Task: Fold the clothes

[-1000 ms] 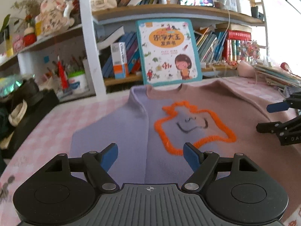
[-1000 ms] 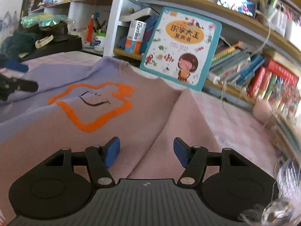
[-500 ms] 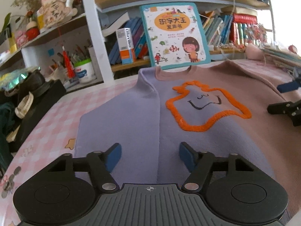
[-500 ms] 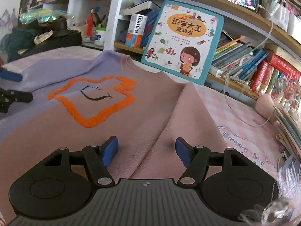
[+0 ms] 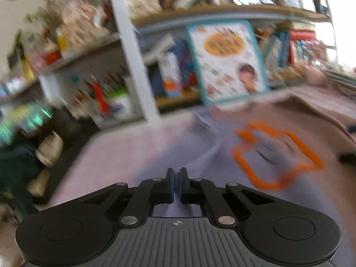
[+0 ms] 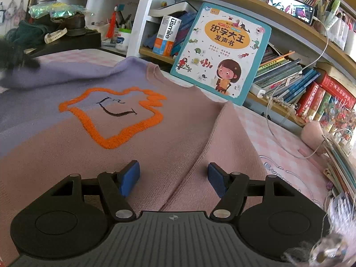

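A purple and pink sweater with an orange outline patch lies front up on the table. In the blurred left wrist view my left gripper is shut on the sweater's purple left side, and the cloth rises in a ridge toward the neck. It shows as a dark blur at the far left of the right wrist view, lifting the purple part. My right gripper is open, its blue pads either side of the seam of the pink right sleeve.
A bookshelf runs along the far side of the table. A children's book leans against it just behind the collar. Stacked books and a cable lie on the right, dark clutter at the left.
My left gripper has closed on the purple side of the sweater and is lifting it, moving fast. My right gripper stays open over the pink sleeve seam.
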Motion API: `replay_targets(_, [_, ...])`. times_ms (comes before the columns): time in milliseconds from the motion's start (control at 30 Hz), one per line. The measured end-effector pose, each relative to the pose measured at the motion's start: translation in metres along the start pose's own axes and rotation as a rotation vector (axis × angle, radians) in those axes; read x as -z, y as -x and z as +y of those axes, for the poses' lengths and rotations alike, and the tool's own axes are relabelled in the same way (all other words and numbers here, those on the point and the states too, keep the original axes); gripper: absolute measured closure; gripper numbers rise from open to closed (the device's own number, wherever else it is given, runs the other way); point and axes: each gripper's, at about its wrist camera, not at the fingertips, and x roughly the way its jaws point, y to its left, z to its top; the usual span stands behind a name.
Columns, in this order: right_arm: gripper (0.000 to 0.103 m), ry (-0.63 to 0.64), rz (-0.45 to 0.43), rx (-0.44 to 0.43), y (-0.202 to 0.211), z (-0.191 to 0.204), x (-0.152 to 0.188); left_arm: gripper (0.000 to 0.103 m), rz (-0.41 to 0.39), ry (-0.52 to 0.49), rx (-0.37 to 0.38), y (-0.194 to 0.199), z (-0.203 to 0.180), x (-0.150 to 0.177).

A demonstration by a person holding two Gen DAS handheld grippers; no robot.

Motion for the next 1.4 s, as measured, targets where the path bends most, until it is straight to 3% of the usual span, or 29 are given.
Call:
replay_targets(167, [0.038, -0.01, 0.003, -0.007, 0.0, -0.001, 0.0, 0.1, -0.046, -0.046, -0.169, -0.026, 0.053, -0.037])
replay_targets(333, [0.038, -0.023, 0.006, -0.017, -0.001, -0.003, 0.0, 0.097, 0.039, -0.015, -0.278, -0.085, 0.097, -0.052])
replay_targets(367, [0.038, -0.026, 0.006, -0.019, -0.001, -0.003, 0.0, 0.092, 0.057, -0.016, -0.319, -0.099, 0.103, -0.052])
replay_targets(500, [0.038, -0.035, 0.009, -0.026, -0.002, -0.005, 0.0, 0.091, 0.109, -0.01, -0.441, -0.125, 0.125, -0.048])
replay_targets(567, [0.038, -0.037, 0.009, -0.028, -0.002, -0.005, 0.0, 0.091, 0.091, 0.02, -0.446, -0.118, 0.13, -0.049])
replay_targets(700, [0.038, -0.036, 0.009, -0.027, -0.002, -0.006, 0.0, 0.09, 0.02, 0.015, -0.351, -0.085, 0.115, -0.052])
replay_targets(833, [0.038, -0.021, 0.006, -0.016, -0.001, -0.003, 0.0, 0.09, 0.002, 0.017, -0.185, -0.058, 0.085, -0.044])
replay_targets(933, [0.038, 0.003, 0.001, 0.001, 0.0, 0.001, 0.0, 0.09, 0.014, 0.027, -0.063, -0.042, 0.059, -0.032])
replay_targets(1100, [0.038, -0.003, 0.003, -0.004, -0.001, -0.001, -0.001, 0.09, 0.079, 0.166, 0.146, -0.03, 0.025, -0.003])
replay_targets(1233, [0.038, -0.009, 0.003, -0.007, -0.001, -0.002, -0.001, 0.089, 0.112, 0.181, 0.127, -0.029, 0.007, 0.01])
replay_targets(1400, [0.039, -0.026, 0.012, -0.002, 0.011, -0.006, -0.005, 0.065, 0.108, 0.217, 0.121, -0.022, 0.008, 0.017])
